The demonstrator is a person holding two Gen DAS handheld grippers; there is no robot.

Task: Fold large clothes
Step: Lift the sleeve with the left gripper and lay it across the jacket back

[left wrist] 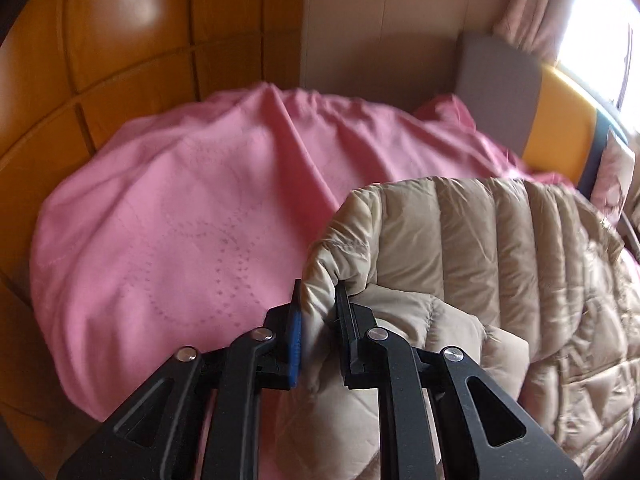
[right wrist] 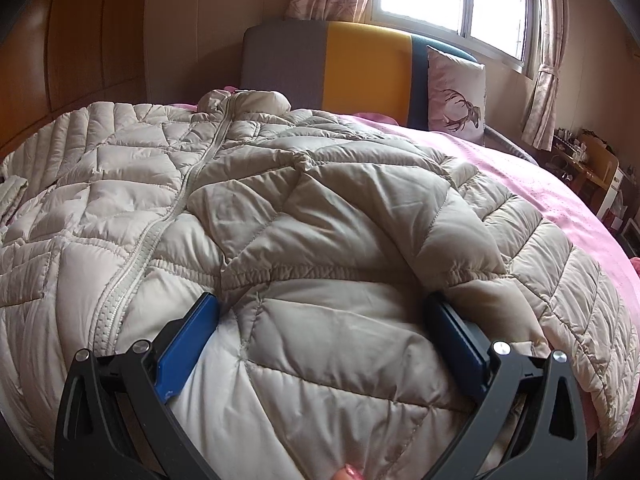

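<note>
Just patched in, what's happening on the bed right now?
A beige quilted puffer jacket lies spread on the pink bedspread, zipper up. The left gripper is shut on a lifted edge of the jacket. The right gripper is open, its jaws straddling the padding near one elastic cuff.

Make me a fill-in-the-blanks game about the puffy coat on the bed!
1. The puffy beige coat lies on a ____ bedspread.
2. The left claw is ____ on the coat's sleeve.
3. The right claw is wide ____ around a bulge of the coat.
4. The pillow shows a ____.

Missing words: pink; shut; open; deer
</note>
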